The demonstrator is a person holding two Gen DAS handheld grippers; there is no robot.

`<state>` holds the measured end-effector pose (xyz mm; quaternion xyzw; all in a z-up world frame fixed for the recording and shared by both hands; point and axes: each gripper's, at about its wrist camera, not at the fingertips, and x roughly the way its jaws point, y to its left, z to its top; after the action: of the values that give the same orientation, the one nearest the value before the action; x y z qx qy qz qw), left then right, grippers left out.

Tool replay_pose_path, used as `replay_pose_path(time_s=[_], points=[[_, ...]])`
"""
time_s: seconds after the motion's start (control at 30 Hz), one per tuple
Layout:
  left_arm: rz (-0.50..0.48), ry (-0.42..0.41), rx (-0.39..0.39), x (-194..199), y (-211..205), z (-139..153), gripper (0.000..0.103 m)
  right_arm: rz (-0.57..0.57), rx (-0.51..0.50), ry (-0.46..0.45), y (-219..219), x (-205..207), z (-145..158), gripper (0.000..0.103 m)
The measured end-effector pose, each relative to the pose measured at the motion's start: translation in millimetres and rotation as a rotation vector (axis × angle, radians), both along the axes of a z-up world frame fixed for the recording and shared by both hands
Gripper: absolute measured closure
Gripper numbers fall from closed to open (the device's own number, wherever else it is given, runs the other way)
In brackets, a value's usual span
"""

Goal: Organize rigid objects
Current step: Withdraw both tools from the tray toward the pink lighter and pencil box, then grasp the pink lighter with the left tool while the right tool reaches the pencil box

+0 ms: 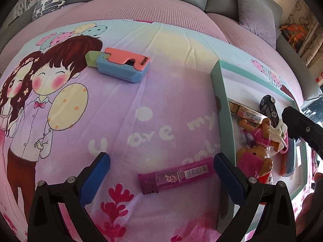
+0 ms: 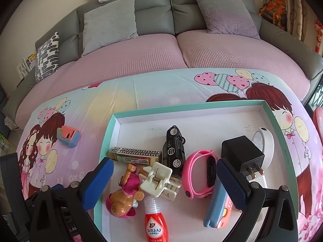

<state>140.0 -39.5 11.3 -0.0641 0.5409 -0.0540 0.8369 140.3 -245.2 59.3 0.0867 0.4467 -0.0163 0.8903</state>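
Observation:
A magenta lighter [image 1: 175, 177] lies on the cartoon-print cloth between the open fingers of my left gripper [image 1: 161, 166], untouched. A pink, blue and green toy block [image 1: 119, 65] lies farther away; it also shows in the right wrist view [image 2: 68, 137]. A teal-rimmed white tray [image 2: 113, 125] holds a black toy car [image 2: 174, 147], a gold patterned box [image 2: 134, 154], a white clip [image 2: 158, 179], a pink wristband [image 2: 198, 173], a black plug [image 2: 242, 157], a dog figure [image 2: 123, 197], a red bottle [image 2: 155, 224] and a blue case [image 2: 216, 207]. My right gripper [image 2: 164, 172] is open and empty above the tray.
A grey sofa with cushions [image 2: 110, 23] and a pink cover [image 2: 141, 58] runs behind the cloth. The tray's rim [image 1: 222, 100] stands just right of the left gripper. The right gripper's black body [image 1: 302, 127] shows at the right of the left wrist view.

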Motion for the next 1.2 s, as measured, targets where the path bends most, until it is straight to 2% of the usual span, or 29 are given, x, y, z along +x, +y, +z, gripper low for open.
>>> replay_pose_path(time_s=[0.47,0.53,0.7,0.87,1.13,1.2], points=[[-0.111,0.010,0.015,2.1,-9.7,-0.3,0.001,-0.008,0.011,0.007,-3.3,-0.1,-1.4,0.000],[-0.132,0.016,0.042,0.8,-9.8,-0.8,0.001,-0.009,0.012,0.008,-3.8,-0.1,-1.6,0.000],[-0.190,0.027,0.167,-5.9,-17.7,-7.0,0.001,-0.004,0.017,0.009,-3.1,-0.1,-2.0,0.000],[-0.147,-0.008,0.197,4.1,-17.8,-7.7,0.001,-0.004,0.019,0.009,-2.9,-0.3,-2.2,0.000],[0.025,-0.035,0.201,15.0,13.0,-3.5,0.001,0.008,0.015,0.011,1.0,0.9,-2.6,0.000],[0.045,-0.032,0.195,14.1,18.8,-1.4,0.004,0.015,0.009,0.005,4.2,0.6,-1.2,0.000]])
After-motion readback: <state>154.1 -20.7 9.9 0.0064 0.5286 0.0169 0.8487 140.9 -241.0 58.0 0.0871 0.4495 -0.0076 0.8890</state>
